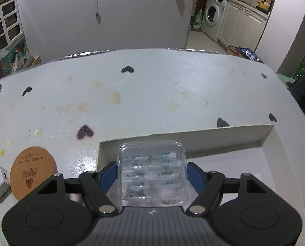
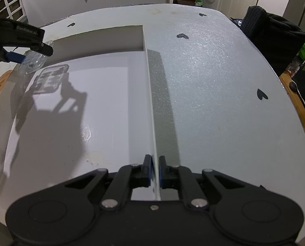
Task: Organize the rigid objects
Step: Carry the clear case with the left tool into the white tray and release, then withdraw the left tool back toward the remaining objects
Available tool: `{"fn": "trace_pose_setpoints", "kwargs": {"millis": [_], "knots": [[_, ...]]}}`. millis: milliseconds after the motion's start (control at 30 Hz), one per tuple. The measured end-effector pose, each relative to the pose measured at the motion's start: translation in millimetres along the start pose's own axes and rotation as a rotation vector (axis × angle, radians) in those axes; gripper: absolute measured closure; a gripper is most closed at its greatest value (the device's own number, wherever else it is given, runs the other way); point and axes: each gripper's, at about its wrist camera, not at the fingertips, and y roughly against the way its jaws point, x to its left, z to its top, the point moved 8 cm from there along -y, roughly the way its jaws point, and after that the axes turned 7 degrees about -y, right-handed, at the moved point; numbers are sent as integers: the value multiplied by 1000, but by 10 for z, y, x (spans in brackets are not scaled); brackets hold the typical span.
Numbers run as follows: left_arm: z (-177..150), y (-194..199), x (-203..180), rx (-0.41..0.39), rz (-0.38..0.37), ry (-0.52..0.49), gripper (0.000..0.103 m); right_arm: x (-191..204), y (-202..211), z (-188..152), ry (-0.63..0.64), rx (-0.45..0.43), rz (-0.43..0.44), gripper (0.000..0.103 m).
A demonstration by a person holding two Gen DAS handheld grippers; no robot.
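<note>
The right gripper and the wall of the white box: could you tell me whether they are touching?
Touching. The right wrist view shows the right gripper shut on the white box wall, pads against both faces.

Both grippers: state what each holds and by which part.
Left gripper clamps the clear plastic blister case by its two side edges. Right gripper pinches the white shallow box by its right wall.

My left wrist camera looks forward and down over its claw [image 1: 151, 174], close above the shallow white cardboard box's [image 1: 224, 137] near-left corner. My right one sits low at that box's right wall [image 2: 150, 102], facing along it. Both views share the box and the white heart-dotted surface [image 2: 214, 82].
</note>
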Motion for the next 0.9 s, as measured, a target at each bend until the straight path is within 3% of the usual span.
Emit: {"fn": "trace_pose_setpoints", "kwargs": {"millis": [100,267,900], "knots": [[-30,2,4,4,7,-11,12,0,0,2,1,2,0,95],[-72,58,-13,4,-15,-12,7,9,-1,2,3,5,-3,95],[-411,583,-143,-10,-117,16,0,36,30,-14,-1,-6,-7,94]]}}
